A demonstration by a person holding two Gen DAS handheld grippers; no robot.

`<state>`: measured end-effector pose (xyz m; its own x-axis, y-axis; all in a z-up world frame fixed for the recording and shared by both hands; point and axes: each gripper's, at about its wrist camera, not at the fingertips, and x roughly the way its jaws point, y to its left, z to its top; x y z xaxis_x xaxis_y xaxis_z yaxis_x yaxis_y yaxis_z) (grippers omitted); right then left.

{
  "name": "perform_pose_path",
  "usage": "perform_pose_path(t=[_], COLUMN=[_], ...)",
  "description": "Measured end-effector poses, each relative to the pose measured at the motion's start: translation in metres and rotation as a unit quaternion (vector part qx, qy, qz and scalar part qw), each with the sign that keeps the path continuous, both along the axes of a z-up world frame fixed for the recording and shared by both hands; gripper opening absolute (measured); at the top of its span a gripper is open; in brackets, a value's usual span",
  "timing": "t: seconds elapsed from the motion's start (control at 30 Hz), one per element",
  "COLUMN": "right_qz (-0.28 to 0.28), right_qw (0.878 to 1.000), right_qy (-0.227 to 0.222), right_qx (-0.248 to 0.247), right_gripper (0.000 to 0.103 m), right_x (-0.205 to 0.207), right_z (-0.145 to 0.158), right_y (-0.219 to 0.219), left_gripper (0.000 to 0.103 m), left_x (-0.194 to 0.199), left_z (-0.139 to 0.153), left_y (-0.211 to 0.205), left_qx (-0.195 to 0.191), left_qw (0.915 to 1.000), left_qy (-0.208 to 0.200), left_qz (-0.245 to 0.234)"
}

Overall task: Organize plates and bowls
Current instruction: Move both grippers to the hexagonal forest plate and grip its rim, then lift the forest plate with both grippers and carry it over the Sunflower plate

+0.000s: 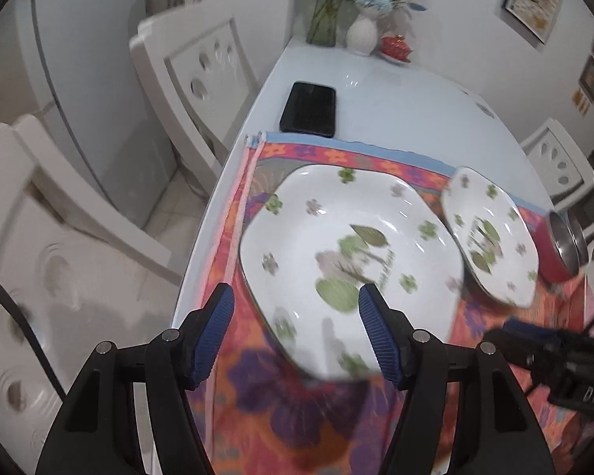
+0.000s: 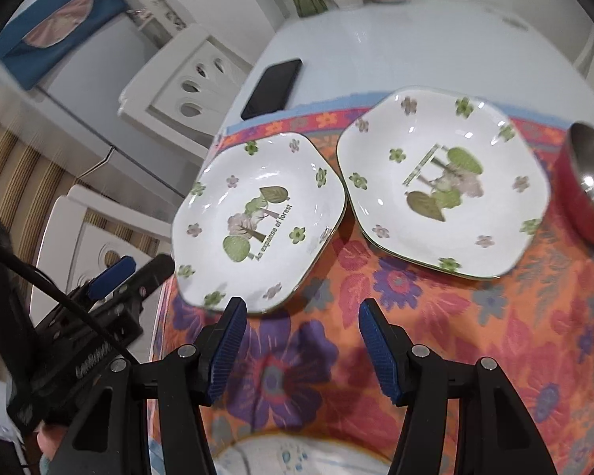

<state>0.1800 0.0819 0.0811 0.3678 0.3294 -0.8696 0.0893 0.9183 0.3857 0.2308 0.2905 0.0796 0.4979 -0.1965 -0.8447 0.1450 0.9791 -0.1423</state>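
Two white plates with green flower prints lie side by side on a floral cloth. The left plate fills the middle of the left wrist view. My left gripper hovers open over its near left rim, and its pads do not touch the plate. Beside it lies the right plate. A red bowl with a steel inside stands at the far right. My right gripper is open above bare cloth, just in front of both plates.
A black phone lies on the pale table behind the cloth. Vases with flowers stand at the far end. White chairs line the left table edge. Something white with a blue pattern shows at the near edge.
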Motion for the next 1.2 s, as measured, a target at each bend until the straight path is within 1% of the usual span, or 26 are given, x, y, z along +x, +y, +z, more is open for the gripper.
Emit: perform_pose_path(t=[0.03, 0.1, 0.2, 0.23, 0.3, 0.33, 0.4, 0.53, 0.6, 0.67, 0.87, 1.0, 1.07, 1.2], right_qz=[-0.004, -0.008, -0.006, -0.005, -0.003, -0.002, -0.001, 0.004, 0.008, 0.013, 0.042, 0.07, 0.071, 0.074], right_qw=[1.0, 1.0, 1.0, 0.999, 0.999, 0.999, 0.999, 0.999, 0.999, 0.999, 0.999, 0.997, 0.997, 0.997], right_qy=[0.005, 0.012, 0.024, 0.028, 0.035, 0.038, 0.04, 0.036, 0.034, 0.031, 0.007, 0.002, 0.005, 0.008], right_qx=[0.004, 0.01, 0.016, 0.017, 0.022, 0.025, 0.029, 0.026, 0.025, 0.023, -0.013, -0.045, -0.042, -0.035], right_gripper=[0.057, 0.057, 0.057, 0.056, 0.051, 0.05, 0.045, 0.041, 0.038, 0.038, 0.038, 0.038, 0.038, 0.038], right_x=[0.005, 0.012, 0.022, 0.026, 0.032, 0.035, 0.041, 0.049, 0.051, 0.053, 0.055, 0.05, 0.046, 0.032], right_z=[-0.005, -0.013, -0.025, -0.03, -0.037, -0.04, -0.046, -0.051, -0.054, -0.056, -0.056, -0.053, -0.052, -0.048], right_y=[0.0, 0.002, 0.006, 0.007, 0.009, 0.01, 0.011, 0.015, 0.017, 0.019, 0.027, 0.034, 0.034, 0.035], left_gripper=[0.063, 0.058, 0.055, 0.054, 0.049, 0.048, 0.047, 0.046, 0.046, 0.046, 0.046, 0.046, 0.046, 0.046], left_x=[0.008, 0.026, 0.048, 0.053, 0.065, 0.071, 0.079, 0.088, 0.091, 0.093, 0.092, 0.083, 0.075, 0.056], left_z=[-0.003, -0.01, -0.019, -0.022, -0.027, -0.03, -0.036, -0.045, -0.048, -0.051, -0.051, -0.047, -0.044, -0.039], left_y=[0.002, 0.005, 0.003, 0.002, 0.001, 0.002, 0.002, 0.006, 0.007, 0.006, 0.0, 0.003, 0.003, 0.0], left_qx=[-0.005, -0.009, -0.012, -0.011, -0.015, -0.02, -0.033, -0.069, -0.077, -0.083, -0.061, -0.062, -0.055, -0.028], left_qw=[1.0, 0.9999, 0.9996, 0.9995, 0.9991, 0.9988, 0.9981, 0.9949, 0.9935, 0.9921, 0.9926, 0.9929, 0.9934, 0.9942], left_qy=[0.003, 0.009, 0.015, 0.015, 0.02, 0.025, 0.033, 0.05, 0.054, 0.056, 0.047, 0.042, 0.039, 0.03], left_qz=[-0.001, -0.007, -0.022, -0.024, -0.034, -0.037, -0.041, -0.054, -0.065, -0.075, -0.094, -0.092, -0.093, -0.099])
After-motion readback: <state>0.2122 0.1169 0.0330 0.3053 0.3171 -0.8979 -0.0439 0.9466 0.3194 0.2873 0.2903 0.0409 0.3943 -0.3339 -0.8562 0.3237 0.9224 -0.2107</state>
